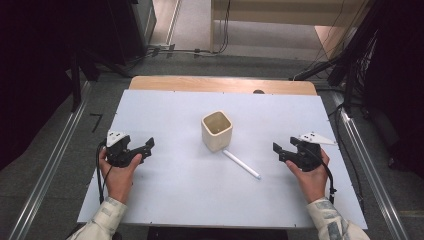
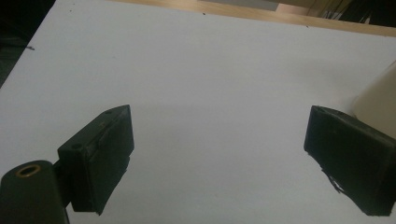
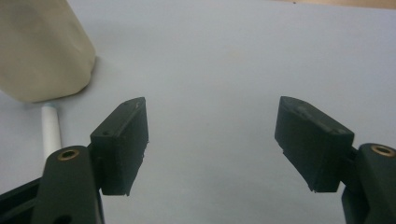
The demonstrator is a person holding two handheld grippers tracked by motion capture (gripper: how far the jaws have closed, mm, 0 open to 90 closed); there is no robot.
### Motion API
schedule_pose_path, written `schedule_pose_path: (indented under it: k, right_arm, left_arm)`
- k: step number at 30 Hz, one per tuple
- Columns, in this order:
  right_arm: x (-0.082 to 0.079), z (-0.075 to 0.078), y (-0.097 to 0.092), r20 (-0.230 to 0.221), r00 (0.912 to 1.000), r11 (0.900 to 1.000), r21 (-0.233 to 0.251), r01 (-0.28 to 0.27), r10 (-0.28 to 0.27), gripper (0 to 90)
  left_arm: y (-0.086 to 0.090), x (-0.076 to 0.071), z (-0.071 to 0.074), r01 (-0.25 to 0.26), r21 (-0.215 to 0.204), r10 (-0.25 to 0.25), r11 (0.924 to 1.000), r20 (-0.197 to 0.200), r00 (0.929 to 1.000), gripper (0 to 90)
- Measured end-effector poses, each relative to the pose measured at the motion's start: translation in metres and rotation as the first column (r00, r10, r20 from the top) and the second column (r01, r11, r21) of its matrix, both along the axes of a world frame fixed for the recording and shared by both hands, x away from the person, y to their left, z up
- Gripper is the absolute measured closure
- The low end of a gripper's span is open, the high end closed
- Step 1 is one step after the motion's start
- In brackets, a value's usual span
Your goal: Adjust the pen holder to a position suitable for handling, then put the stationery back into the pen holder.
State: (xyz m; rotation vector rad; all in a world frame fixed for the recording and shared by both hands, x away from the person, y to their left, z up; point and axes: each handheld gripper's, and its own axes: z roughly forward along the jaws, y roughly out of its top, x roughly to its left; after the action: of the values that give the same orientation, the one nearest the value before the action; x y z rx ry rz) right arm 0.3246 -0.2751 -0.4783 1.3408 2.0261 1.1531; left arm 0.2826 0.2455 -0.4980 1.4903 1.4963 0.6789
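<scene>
A cream square cup (image 1: pixel 217 130) stands upright and empty near the middle of the white table (image 1: pixel 175 190). A white pen (image 1: pixel 241 164) lies just in front of it, slanting toward the front right. My left gripper (image 1: pixel 148 145) rests at the table's left side, open, with nothing between its jaws (image 2: pixel 217 149); the cup's edge (image 2: pixel 378 100) shows at the far right of the left gripper view. My right gripper (image 1: pixel 277 150) sits at the right side, open and empty (image 3: pixel 212 140). In the right gripper view the cup (image 3: pixel 39 46) and the pen's end (image 3: pixel 50 130) lie to the upper left.
A wooden strip (image 1: pixel 222 84) runs along the table's far edge. Metal rails (image 1: pixel 50 170) flank the table on the floor. Cables (image 1: pixel 195 51) and dark equipment stand beyond the far edge.
</scene>
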Motion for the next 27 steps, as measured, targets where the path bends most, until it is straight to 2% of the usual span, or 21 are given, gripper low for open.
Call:
schedule_pose_path:
  k: [8, 27]
  right_arm:
    - [-0.0021, -0.0029, -0.0045, -0.01, 0.9999, 0.9999, -0.006, 0.011, -0.011, 24.1]
    - [-0.0063, -0.0042, 0.0019, -0.005, 0.9998, 0.9998, -0.002, -0.021, 0.021, 23.8]
  left_arm:
    - [0.0008, -0.0002, 0.0, -0.006, -0.002, 0.006, 1.0, 0.001, 1.0, 9.2]
    - [0.0014, -0.0002, 0.0, -0.005, -0.006, 0.005, 1.0, 0.003, 1.0, 9.1]
